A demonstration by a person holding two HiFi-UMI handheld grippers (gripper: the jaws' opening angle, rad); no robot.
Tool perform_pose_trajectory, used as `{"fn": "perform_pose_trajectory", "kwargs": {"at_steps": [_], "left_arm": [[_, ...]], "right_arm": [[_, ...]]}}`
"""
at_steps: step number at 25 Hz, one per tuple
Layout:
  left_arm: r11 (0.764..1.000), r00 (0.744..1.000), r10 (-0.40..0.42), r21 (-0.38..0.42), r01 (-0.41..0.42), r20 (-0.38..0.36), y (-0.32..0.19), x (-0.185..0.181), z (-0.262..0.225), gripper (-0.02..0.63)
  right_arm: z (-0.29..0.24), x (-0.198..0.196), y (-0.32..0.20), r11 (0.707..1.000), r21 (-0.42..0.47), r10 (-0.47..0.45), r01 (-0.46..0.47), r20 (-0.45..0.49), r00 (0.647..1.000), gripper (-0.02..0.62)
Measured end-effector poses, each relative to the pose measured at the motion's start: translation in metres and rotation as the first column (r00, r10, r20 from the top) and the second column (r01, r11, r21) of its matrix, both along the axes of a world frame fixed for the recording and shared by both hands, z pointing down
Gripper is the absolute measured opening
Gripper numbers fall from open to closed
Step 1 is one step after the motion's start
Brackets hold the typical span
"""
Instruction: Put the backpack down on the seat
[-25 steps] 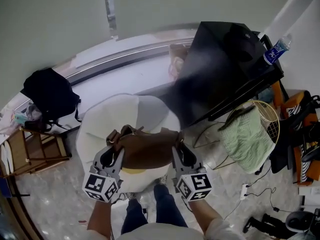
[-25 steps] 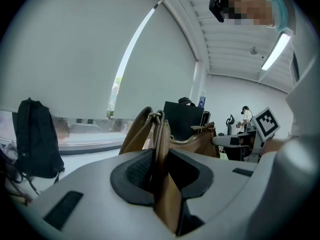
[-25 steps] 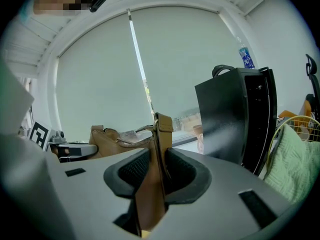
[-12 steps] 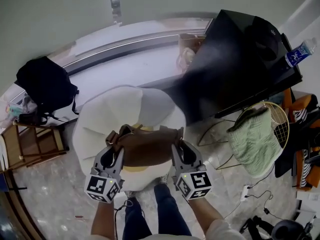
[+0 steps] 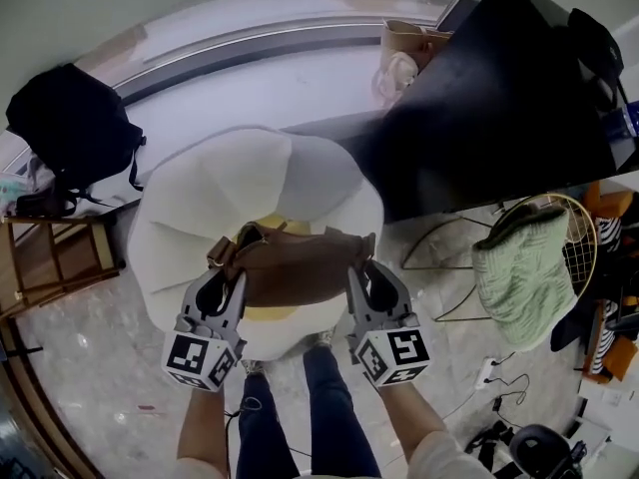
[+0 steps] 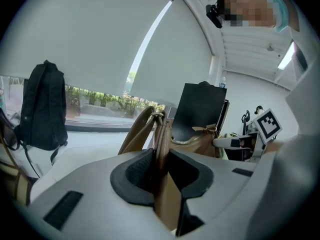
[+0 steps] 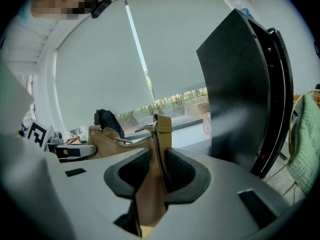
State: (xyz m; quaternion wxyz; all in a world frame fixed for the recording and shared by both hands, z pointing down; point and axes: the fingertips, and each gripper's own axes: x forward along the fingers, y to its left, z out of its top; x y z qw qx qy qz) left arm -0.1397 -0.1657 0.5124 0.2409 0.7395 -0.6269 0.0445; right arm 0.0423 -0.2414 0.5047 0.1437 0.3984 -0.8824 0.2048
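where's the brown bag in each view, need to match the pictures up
Head view: brown bag at centre, above the white seat.
Left gripper view: brown bag at centre, body running off right.
Right gripper view: brown bag at centre, body running off left.
Shared landmark: black backpack by the window, in all three.

Indoor room, lounge or studio type; exact use cannot be told. A polished stone-look floor point(image 5: 90, 407) is seen, with a wide window point(image 6: 95, 104) under a roller blind point(image 6: 100, 49) and a long sill point(image 5: 270, 78). A white petal-shaped seat point(image 5: 200, 208), a wire chair point(image 5: 569, 238) draped with green cloth point(image 5: 519, 277) and a wooden rack point(image 5: 50, 262) are placed around. A large black panel point(image 5: 499, 118), a black backpack point(image 5: 70, 128) and loose cables point(image 5: 509, 382) are noted.
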Motion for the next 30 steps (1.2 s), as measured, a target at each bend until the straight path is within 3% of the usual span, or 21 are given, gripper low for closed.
{"fn": "perform_pose_trajectory", "kwargs": {"at_steps": [9,17,30], "left_arm": [[1.000,1.000,-0.004,-0.017,0.004,-0.018,-0.006,-0.010,0.068,0.100],[0.997,0.998,-0.058,-0.045,0.056,-0.027,-0.011,-0.019,0.117,0.100],[0.996,0.999,-0.051,-0.068,0.051,0.003,-0.033,-0.023,0.187,0.100]], "right_arm": [[0.067,-0.012,-0.009,1.000,-0.011,-0.002,0.001,-0.020,1.000,0.121],[0.116,-0.023,-0.017,0.999,-0.020,-0.027,0.026,-0.032,0.999,0.120],[0.189,-0.026,-0.036,0.999,-0.027,-0.028,0.026,-0.050,0.998,0.114]]}}
